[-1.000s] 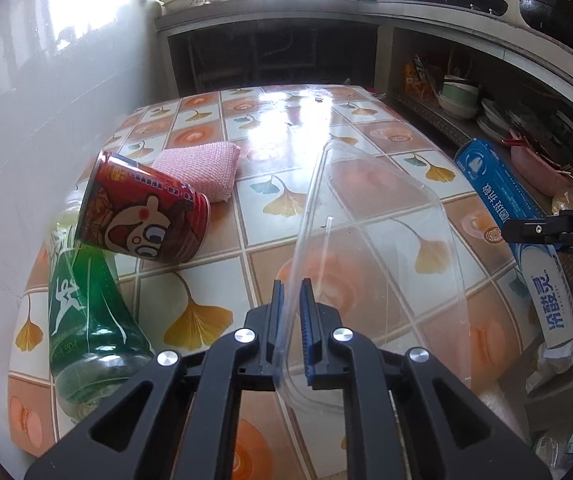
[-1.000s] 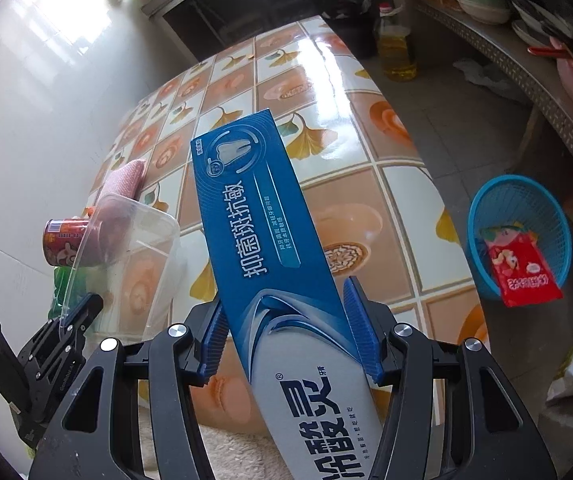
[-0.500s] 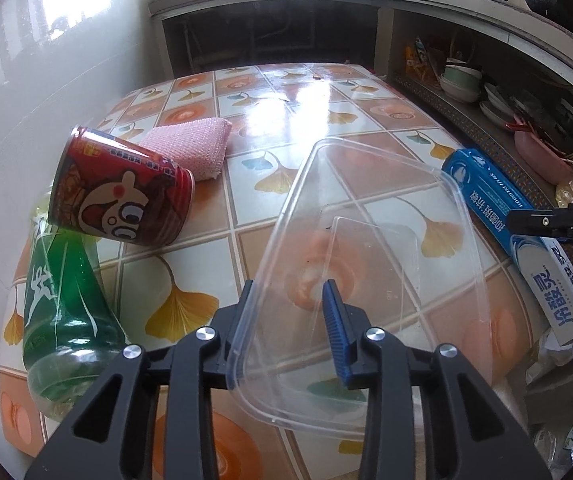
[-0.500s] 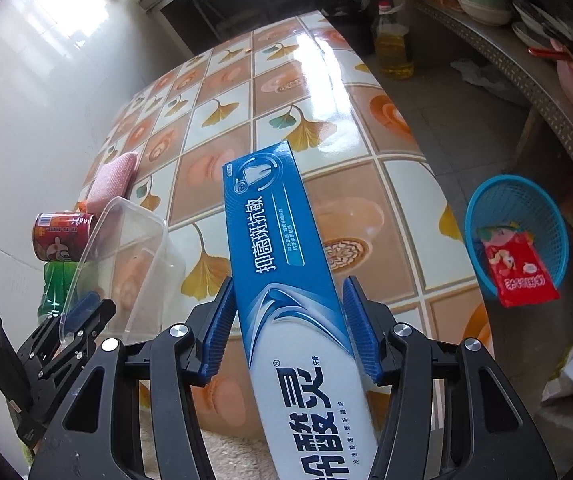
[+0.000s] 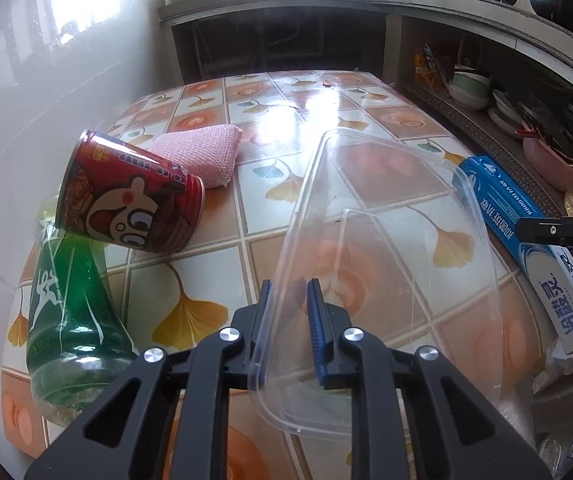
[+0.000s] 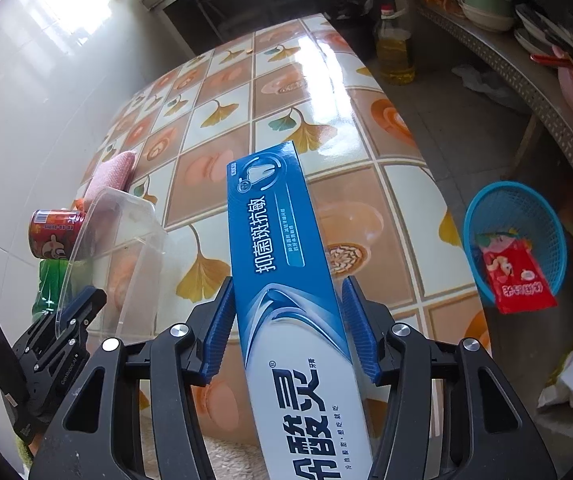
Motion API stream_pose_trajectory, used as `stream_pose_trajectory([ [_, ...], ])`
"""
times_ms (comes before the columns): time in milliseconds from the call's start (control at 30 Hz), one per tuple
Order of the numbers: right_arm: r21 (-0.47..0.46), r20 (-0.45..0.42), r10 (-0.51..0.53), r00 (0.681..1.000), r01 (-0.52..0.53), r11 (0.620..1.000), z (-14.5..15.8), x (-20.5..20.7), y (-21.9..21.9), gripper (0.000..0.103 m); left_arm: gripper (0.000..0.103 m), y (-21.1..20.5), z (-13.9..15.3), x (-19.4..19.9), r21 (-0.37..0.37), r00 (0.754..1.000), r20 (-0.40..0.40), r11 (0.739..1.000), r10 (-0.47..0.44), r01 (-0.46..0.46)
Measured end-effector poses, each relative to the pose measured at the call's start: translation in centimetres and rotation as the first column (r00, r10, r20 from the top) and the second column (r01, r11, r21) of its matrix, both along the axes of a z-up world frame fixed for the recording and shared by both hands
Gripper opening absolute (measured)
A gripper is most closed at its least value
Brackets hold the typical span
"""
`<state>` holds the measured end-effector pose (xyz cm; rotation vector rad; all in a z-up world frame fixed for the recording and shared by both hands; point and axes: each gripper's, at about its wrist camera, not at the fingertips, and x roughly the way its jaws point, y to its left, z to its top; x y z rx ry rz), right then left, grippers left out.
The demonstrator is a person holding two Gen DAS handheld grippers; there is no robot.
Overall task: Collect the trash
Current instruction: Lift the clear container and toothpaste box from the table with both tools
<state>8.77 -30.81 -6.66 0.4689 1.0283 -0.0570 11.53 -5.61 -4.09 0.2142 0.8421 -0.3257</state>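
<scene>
My left gripper [image 5: 289,288] is shut on the rim of a clear plastic container [image 5: 390,248] and holds it tilted over the tiled table [image 5: 278,120]; it also shows in the right wrist view [image 6: 122,240]. My right gripper [image 6: 288,286] is shut on a blue toothpaste box [image 6: 282,264], held above the table's right side; the box also shows in the left wrist view [image 5: 526,240]. A red can [image 5: 126,196] lies propped on a green bottle [image 5: 66,312] at the table's left. A blue basket [image 6: 516,240] with a red wrapper [image 6: 516,276] stands on the floor to the right.
A pink cloth [image 5: 202,152] lies behind the can. A white wall [image 5: 26,140] borders the table on the left. A shelf with bowls [image 5: 470,88] runs along the right. An oil bottle [image 6: 394,48] stands on the floor beyond the table.
My left gripper's fingers spread to a wider gap half a second ago and have closed in again on the container's rim, with the container tilting. The toothpaste box has drawn back toward me.
</scene>
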Motion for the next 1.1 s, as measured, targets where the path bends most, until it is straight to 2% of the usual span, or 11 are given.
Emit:
stream_pose_trajectory([
  [300, -0.009, 0.014, -0.008, 1.0, 0.009, 1.0, 0.4, -0.3, -0.1, 0.049, 0.001, 0.0, 1.2, -0.5, -0.043, 1.0, 0.012, 0.999, -0.02, 0.021],
  [833, 0.018, 0.062, -0.012, 0.998, 0.01, 1.0, 1.7, -1.6, -0.5, 0.047, 0.001, 0.3, 3.1, -2.0, -0.069, 0.998, 0.052, 0.997, -0.038, 0.041],
  [1100, 0.025, 0.077, -0.03, 0.997, 0.028, 0.999, 2.2, -2.0, -0.7, 0.047, 0.001, 0.8, 4.1, -2.2, -0.116, 0.995, 0.073, 0.99, -0.067, 0.075],
])
